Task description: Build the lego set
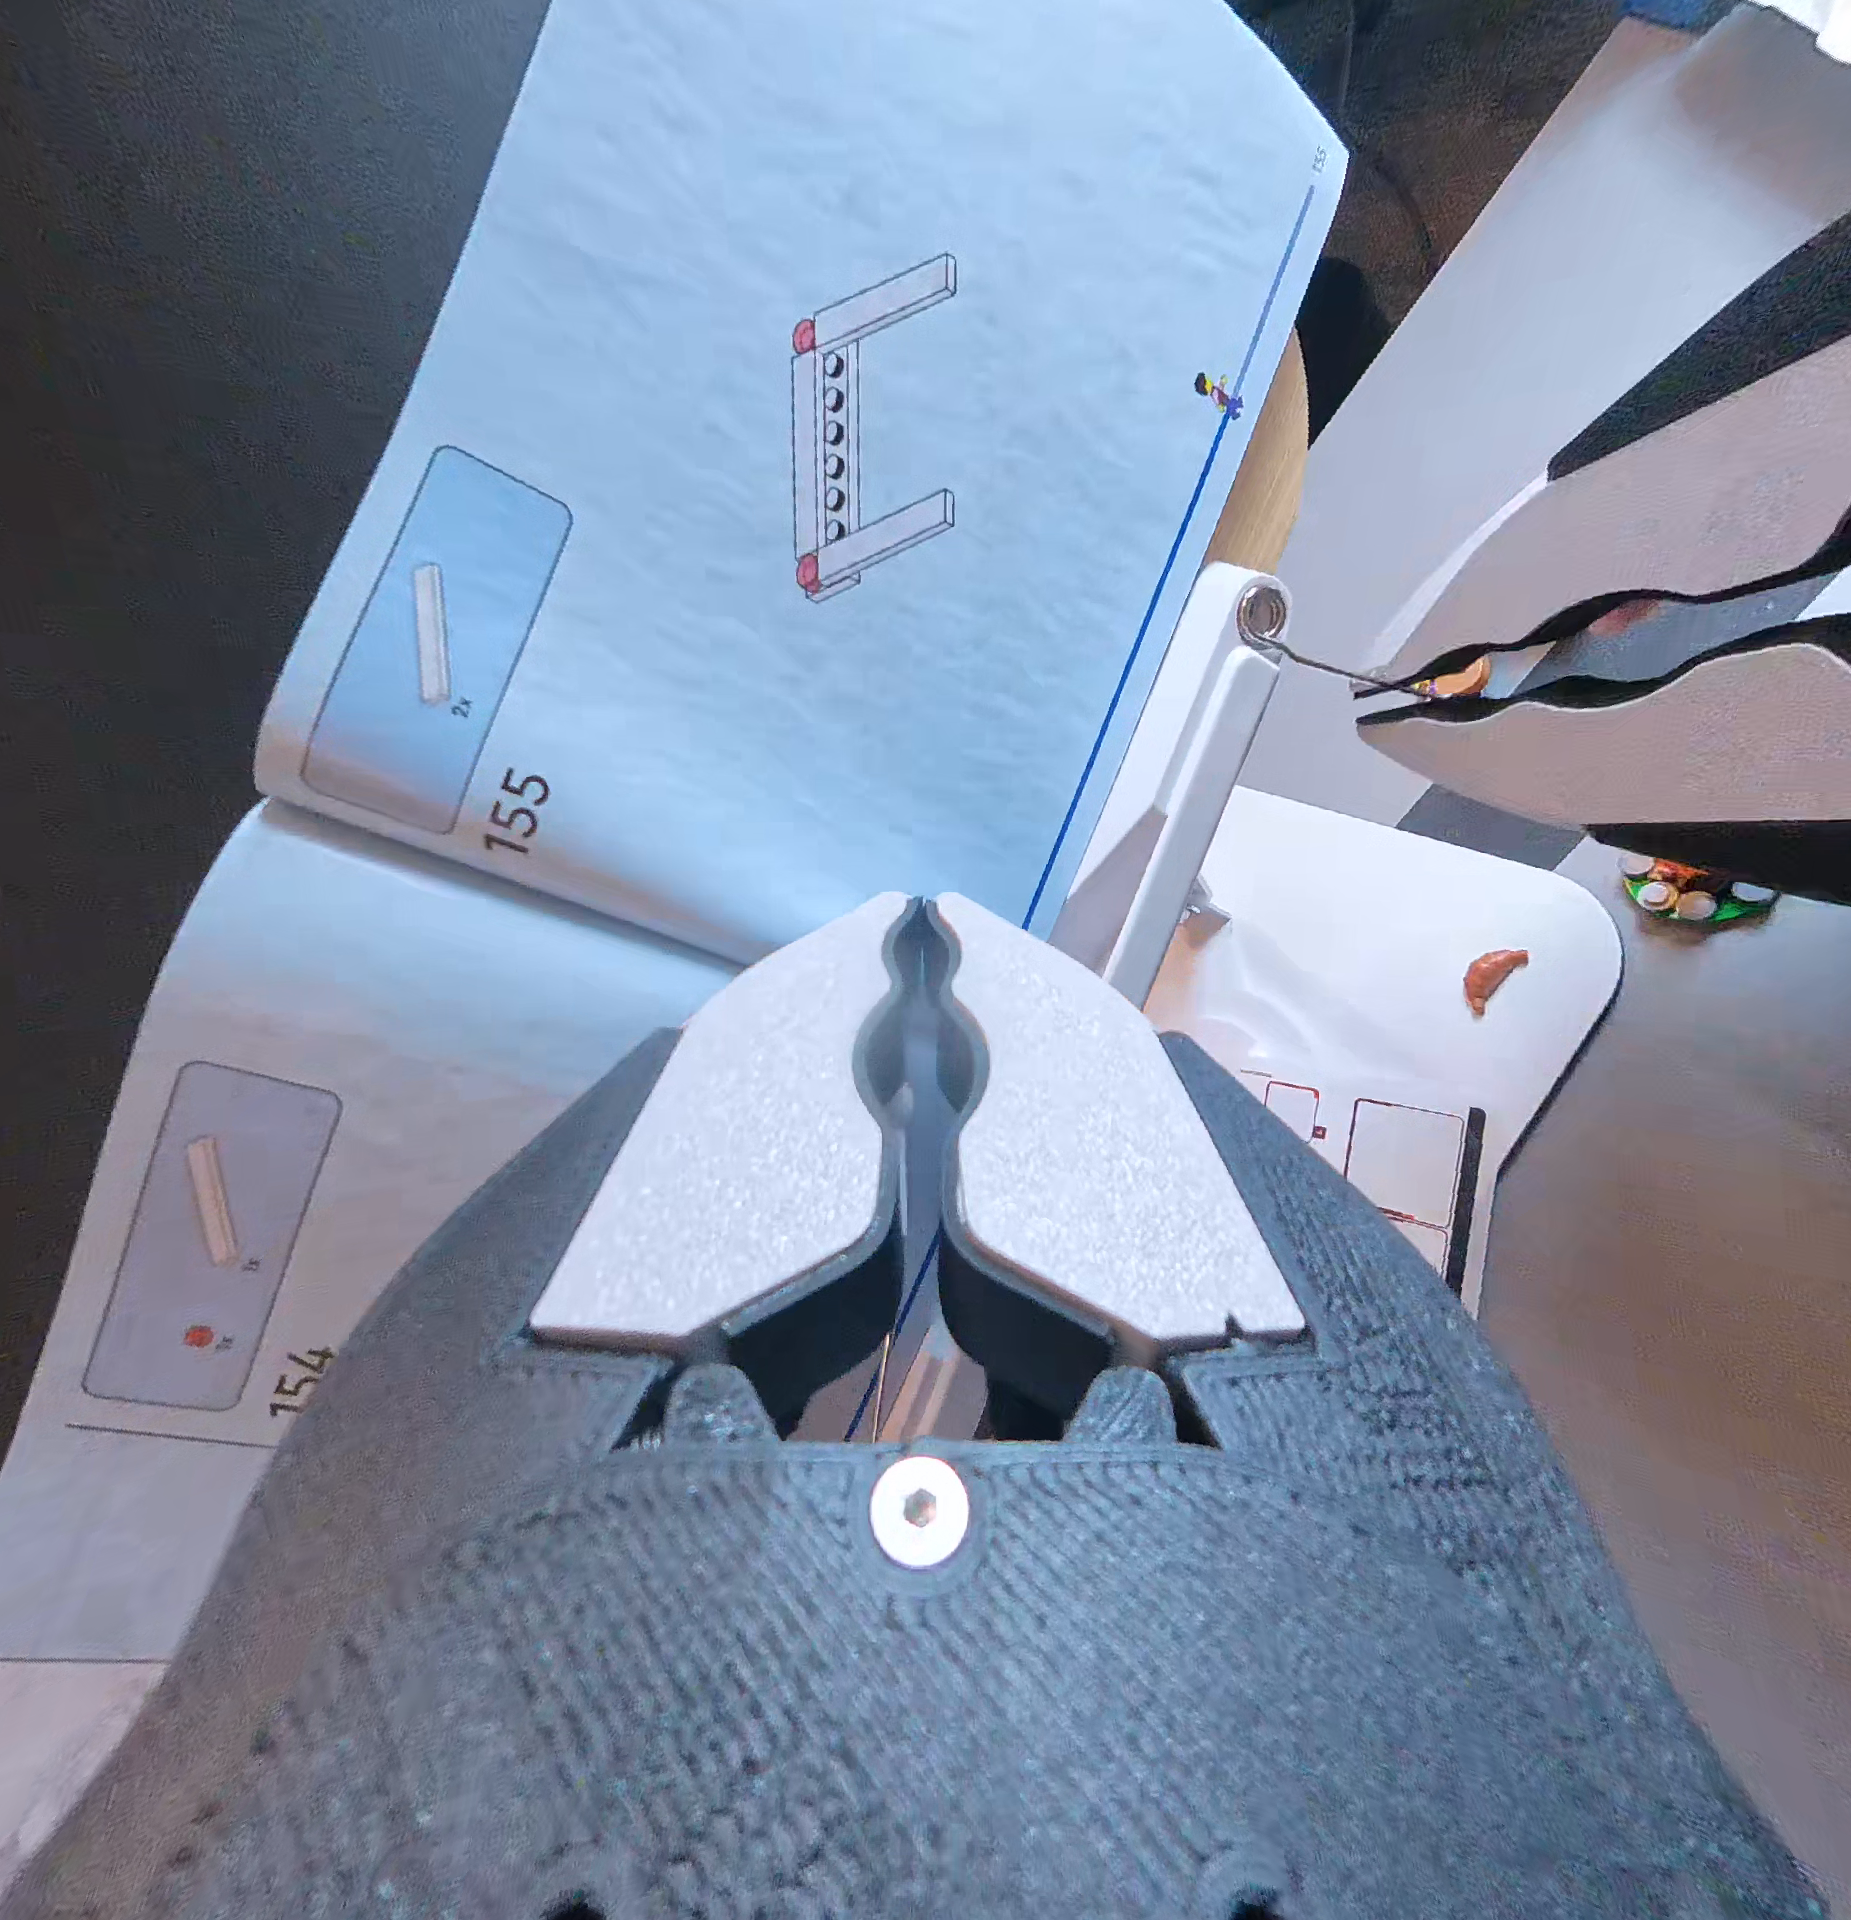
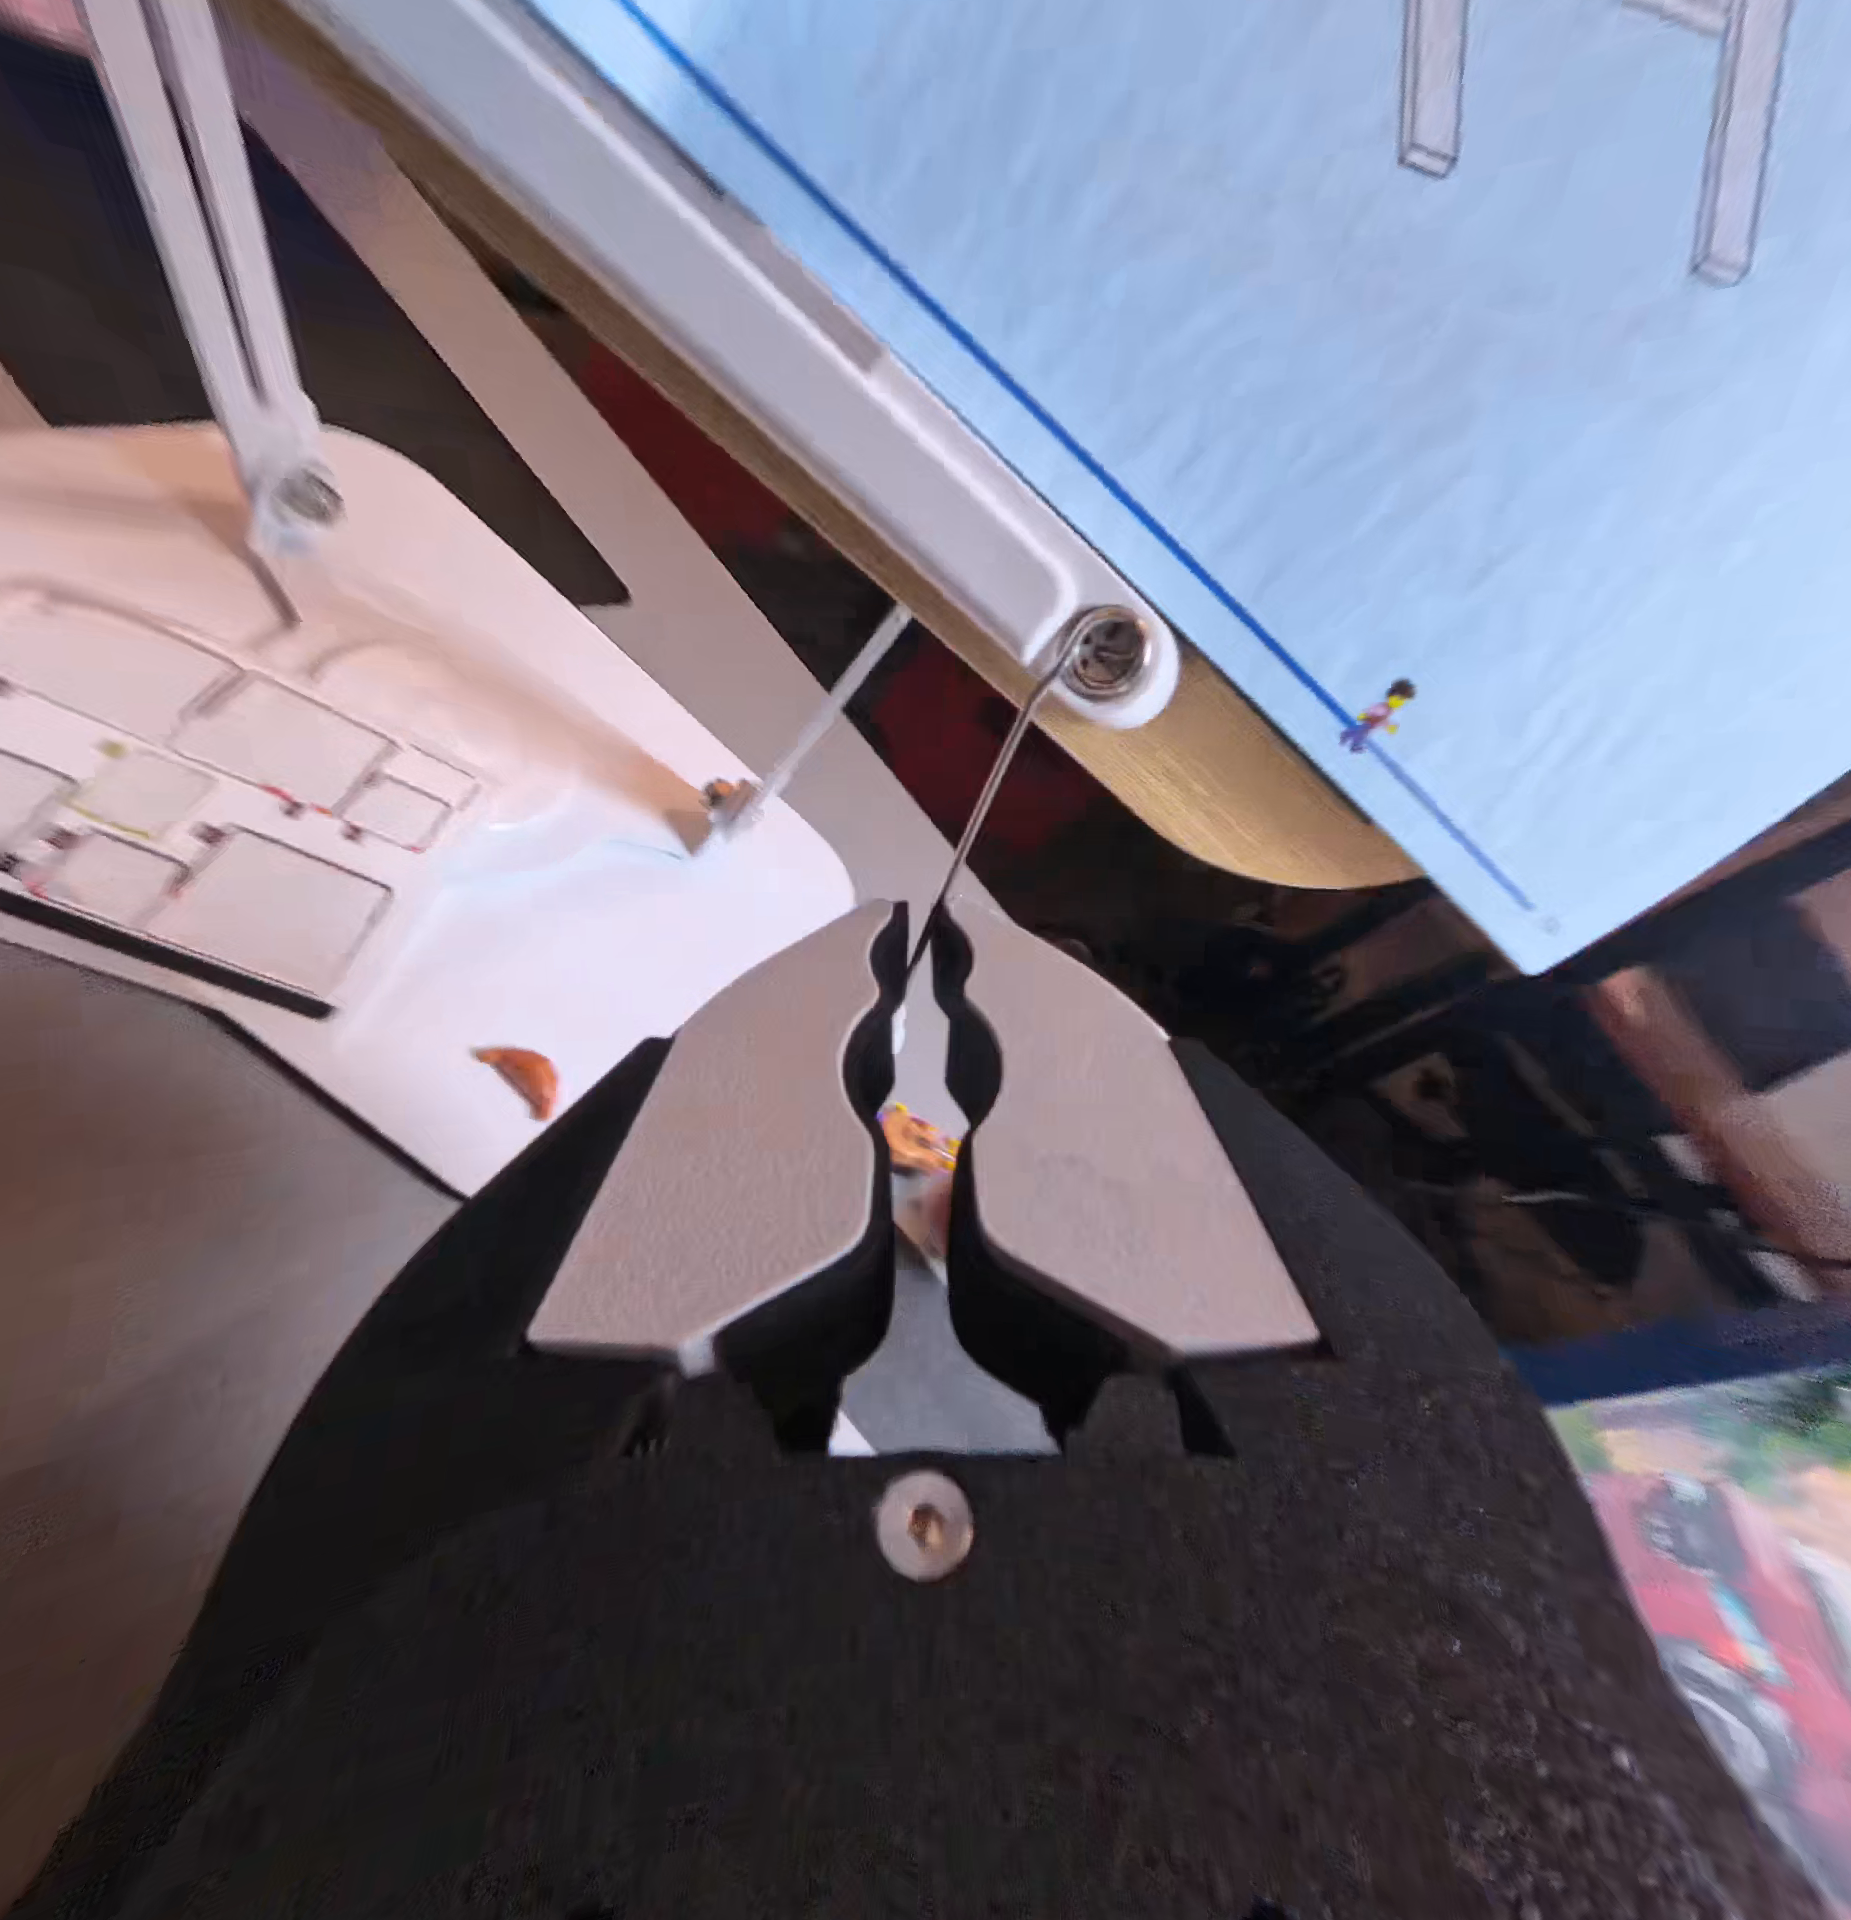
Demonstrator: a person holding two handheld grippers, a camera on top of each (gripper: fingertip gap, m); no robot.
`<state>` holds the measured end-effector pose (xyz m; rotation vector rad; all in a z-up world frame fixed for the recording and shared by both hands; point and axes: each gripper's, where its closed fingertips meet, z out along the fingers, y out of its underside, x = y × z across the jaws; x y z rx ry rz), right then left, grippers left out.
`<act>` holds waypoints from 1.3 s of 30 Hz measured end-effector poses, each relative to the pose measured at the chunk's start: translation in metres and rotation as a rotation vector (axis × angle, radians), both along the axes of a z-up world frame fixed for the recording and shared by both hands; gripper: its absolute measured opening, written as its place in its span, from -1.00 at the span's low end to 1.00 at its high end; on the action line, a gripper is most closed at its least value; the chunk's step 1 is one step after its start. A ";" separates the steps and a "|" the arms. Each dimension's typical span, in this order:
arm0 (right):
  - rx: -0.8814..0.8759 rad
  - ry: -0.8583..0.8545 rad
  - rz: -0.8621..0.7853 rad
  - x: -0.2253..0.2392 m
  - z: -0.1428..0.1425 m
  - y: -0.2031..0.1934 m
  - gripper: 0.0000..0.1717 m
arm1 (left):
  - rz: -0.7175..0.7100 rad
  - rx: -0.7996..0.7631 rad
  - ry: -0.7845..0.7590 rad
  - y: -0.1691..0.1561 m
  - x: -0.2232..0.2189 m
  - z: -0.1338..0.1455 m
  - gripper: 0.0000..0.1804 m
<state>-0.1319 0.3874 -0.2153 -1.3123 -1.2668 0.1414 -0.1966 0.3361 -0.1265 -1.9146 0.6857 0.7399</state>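
The left tongs [image 1: 923,906] are closed together, tips meeting over the open instruction booklet [image 1: 796,468], beside its blue-lined edge; whether they pinch the page I cannot tell. To the right, a thin wire arm [image 2: 988,800] runs from the white stand's pivot [image 2: 1108,649] into the right tongs [image 2: 919,914], which are clamped on it. A small brown piece [image 2: 521,1070] lies on the white sheet [image 2: 547,914] on the tabletop [image 2: 121,1195].

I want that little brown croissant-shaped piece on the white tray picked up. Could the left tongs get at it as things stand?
Probably yes: the croissant piece lies alone on the white tray, uncovered, though the left tongs are shut.
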 end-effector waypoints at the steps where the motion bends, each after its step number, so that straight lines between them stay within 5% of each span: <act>1: 0.068 -0.035 -0.064 0.009 0.004 0.006 -0.99 | -0.003 0.001 0.003 0.000 0.000 0.000 -1.00; 8: 0.727 -0.279 -0.194 0.040 0.063 -0.002 -0.98 | -0.008 -0.024 0.037 0.000 -0.002 -0.003 -1.00; 13: 0.867 -0.380 -0.111 0.029 0.085 -0.011 -0.92 | -0.041 -0.015 0.010 -0.005 -0.003 -0.003 -1.00; 19: 0.692 -0.281 -0.123 0.036 0.091 -0.017 -0.69 | -0.084 0.161 -0.032 -0.016 0.003 0.010 -1.00; 23: 0.449 -0.032 -0.036 0.053 0.087 -0.068 -0.65 | -0.070 0.397 -0.309 -0.050 -0.006 0.029 -1.00; 27: 0.023 0.248 0.086 0.083 0.068 -0.133 -0.63 | 0.032 0.590 -0.515 -0.094 -0.053 0.044 -1.00; 31: -0.220 0.428 0.111 0.127 0.047 -0.170 -0.60 | 0.152 0.692 -0.666 -0.128 -0.104 0.057 -1.00; 39: -0.297 0.583 0.080 0.187 0.019 -0.181 -0.57 | 0.328 0.713 -0.759 -0.132 -0.151 0.048 -1.00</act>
